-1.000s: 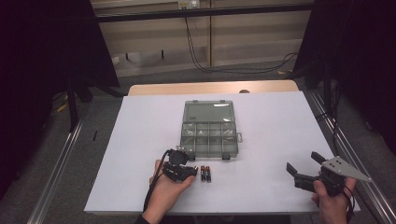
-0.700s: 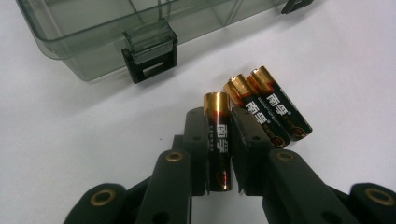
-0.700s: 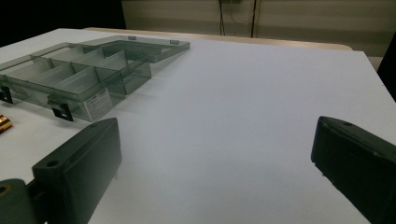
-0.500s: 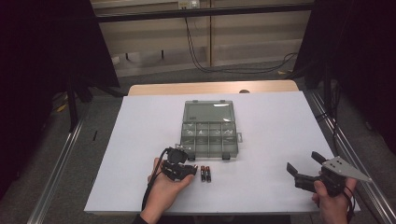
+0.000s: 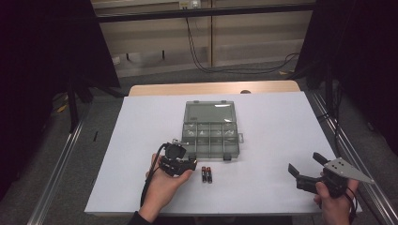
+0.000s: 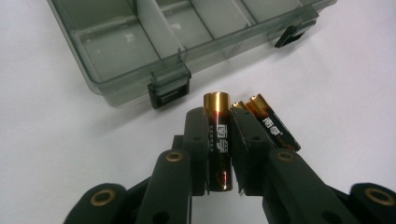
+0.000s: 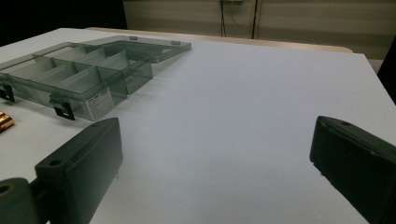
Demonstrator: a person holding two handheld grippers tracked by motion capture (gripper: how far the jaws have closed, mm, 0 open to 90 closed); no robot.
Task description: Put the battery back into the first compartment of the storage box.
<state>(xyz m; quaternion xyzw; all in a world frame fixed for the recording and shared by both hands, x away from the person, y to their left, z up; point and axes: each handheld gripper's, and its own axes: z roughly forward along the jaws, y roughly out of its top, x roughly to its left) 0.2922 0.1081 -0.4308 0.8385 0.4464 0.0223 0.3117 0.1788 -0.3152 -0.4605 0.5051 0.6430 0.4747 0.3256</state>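
My left gripper (image 6: 219,135) pinches one battery (image 6: 218,140) at frame centre, two batteries (image 6: 268,123) lying just right. My right gripper (image 7: 215,154) gapes wide, holding nothing.

Organizer box (image 6: 140,51) cut off by the top edge in the left gripper view, one loose battery (image 6: 239,108) mostly hidden behind a jaw, battery labels too small in the high view

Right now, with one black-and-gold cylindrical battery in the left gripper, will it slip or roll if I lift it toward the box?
The black-and-gold cylindrical battery is clamped along its length in the left gripper, so it probably stays put. Its glossy round casing could slide if tilted. Released on the flat white table, it would likely roll.
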